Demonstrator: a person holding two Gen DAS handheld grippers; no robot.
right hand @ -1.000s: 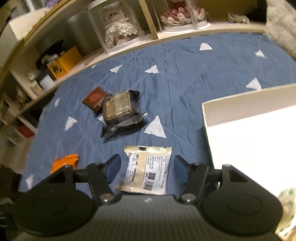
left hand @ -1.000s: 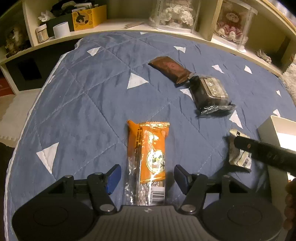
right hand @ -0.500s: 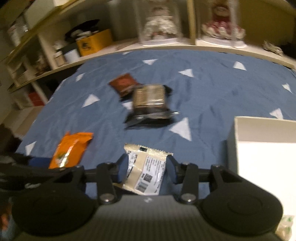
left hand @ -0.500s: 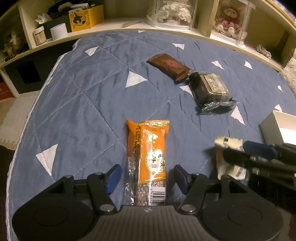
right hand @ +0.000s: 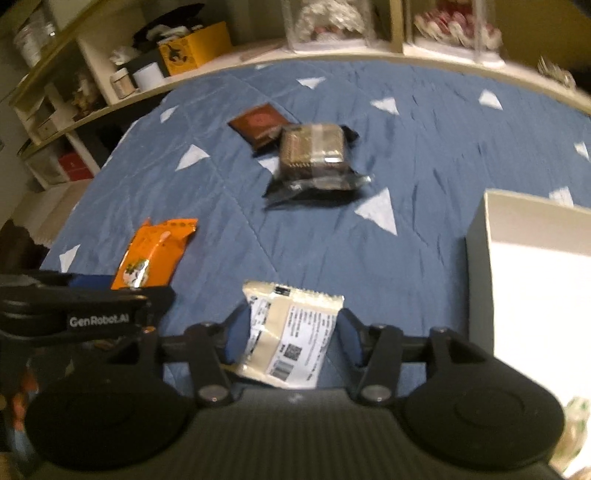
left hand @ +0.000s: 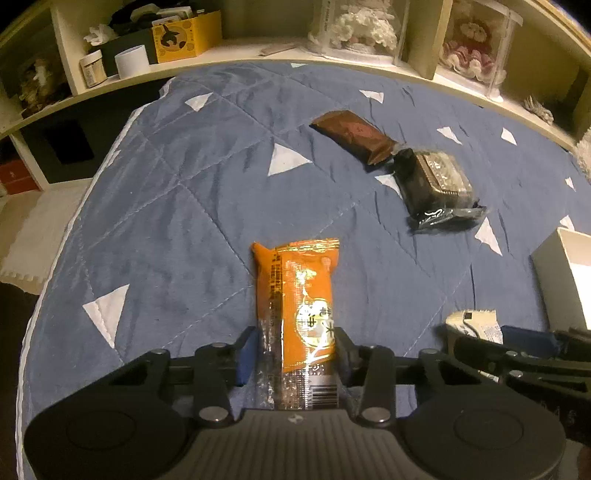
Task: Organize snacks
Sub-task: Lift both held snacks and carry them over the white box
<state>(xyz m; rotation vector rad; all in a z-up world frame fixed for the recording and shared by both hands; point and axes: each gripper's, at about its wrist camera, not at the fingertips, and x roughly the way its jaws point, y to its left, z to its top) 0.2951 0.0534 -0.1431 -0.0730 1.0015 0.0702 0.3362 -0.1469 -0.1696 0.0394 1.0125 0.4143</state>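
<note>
An orange snack packet (left hand: 303,291) lies lengthwise on the blue quilt (left hand: 177,221). My left gripper (left hand: 293,350) has its jaws closing, and both pads press the packet's near end. A cream packet with a white label (right hand: 291,332) sits between the pads of my right gripper (right hand: 291,339). Those jaws are easing open, though the pads still touch its edges. A brown packet (left hand: 351,134) and a dark-wrapped tray of biscuits (left hand: 436,181) lie farther back. The white box (right hand: 480,258) stands just right of my right gripper.
Cream shelves (left hand: 258,55) curve round the far edge of the quilt, holding a yellow box (left hand: 184,35), jars and clear cases with dolls. The two grippers are side by side, close together. The quilt drops off at the left edge.
My left jaws have drawn in onto the orange packet. My right gripper closed round the cream packet and rolled a little, and the view swung left.
</note>
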